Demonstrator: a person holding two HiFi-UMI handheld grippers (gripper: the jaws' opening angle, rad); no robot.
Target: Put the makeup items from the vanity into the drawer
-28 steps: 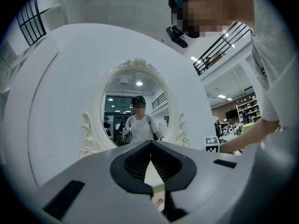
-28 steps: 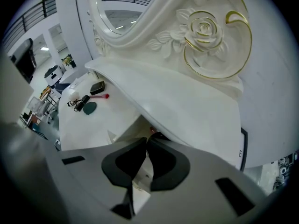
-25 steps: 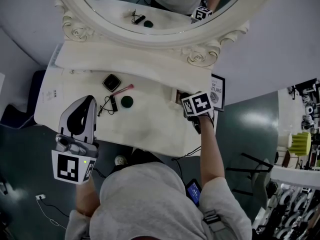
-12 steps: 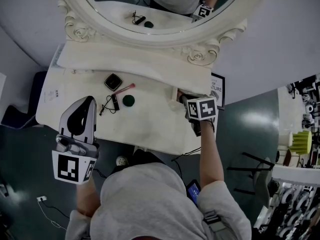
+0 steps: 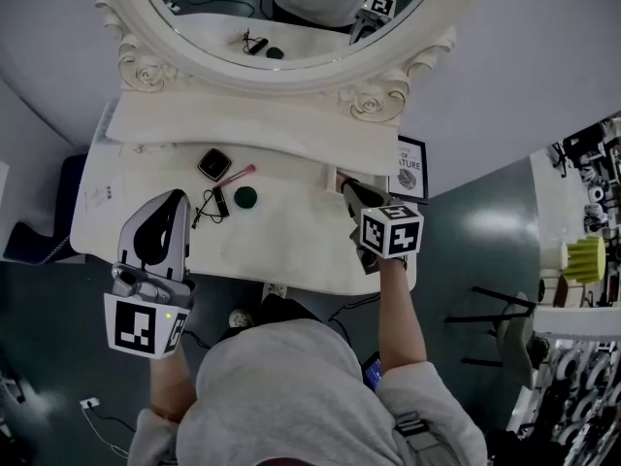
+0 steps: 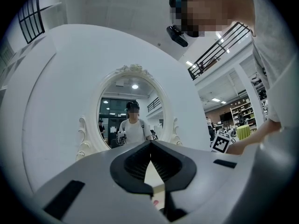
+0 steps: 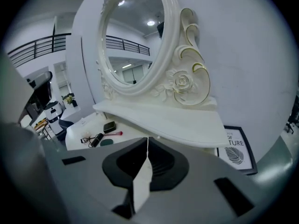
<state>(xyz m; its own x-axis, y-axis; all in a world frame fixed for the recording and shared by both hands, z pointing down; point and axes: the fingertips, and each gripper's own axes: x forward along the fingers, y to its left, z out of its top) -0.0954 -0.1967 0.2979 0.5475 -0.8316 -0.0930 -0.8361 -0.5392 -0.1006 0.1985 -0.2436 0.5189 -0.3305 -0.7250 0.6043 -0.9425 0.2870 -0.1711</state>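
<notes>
Since nothing is picked up yet, the left tool [image 6: 150, 143] hangs over the front left part of the worktop [image 5: 291, 236] with its jaws brought together and nothing between them; I judge that it only waits there, on the near side of the makeup, ready for a short reach forward.

Just beyond it the makeup items lie in one small group on the left half of the worktop; the black compact [image 5: 215, 163] is nearest to the mirror [image 5: 291, 56]; the pink-tipped stick [image 5: 237, 175] lies slanted just beside it; the dark green round pot [image 5: 245, 197] is in front of the stick; the small black tube [image 5: 219, 202] with a thin looped cord lies to the left of the pot. All four are loose on the worktop and apart from both tools; none is inside any container.

Further right, the right tool [image 7: 147, 141] is at the right end of the worktop, pointing toward the back edge under the mirror shelf; its jaws also meet at the tips and hold nothing. I judge that it is there for the drawer, because the items must go in it. The tip is beside a small darker edge, but I cannot tell whether this is the drawer, nor whether any drawer is open; its contents are not visible.

At the far right, a framed picture [image 5: 409, 166] leans on the wall beyond the worktop.
</notes>
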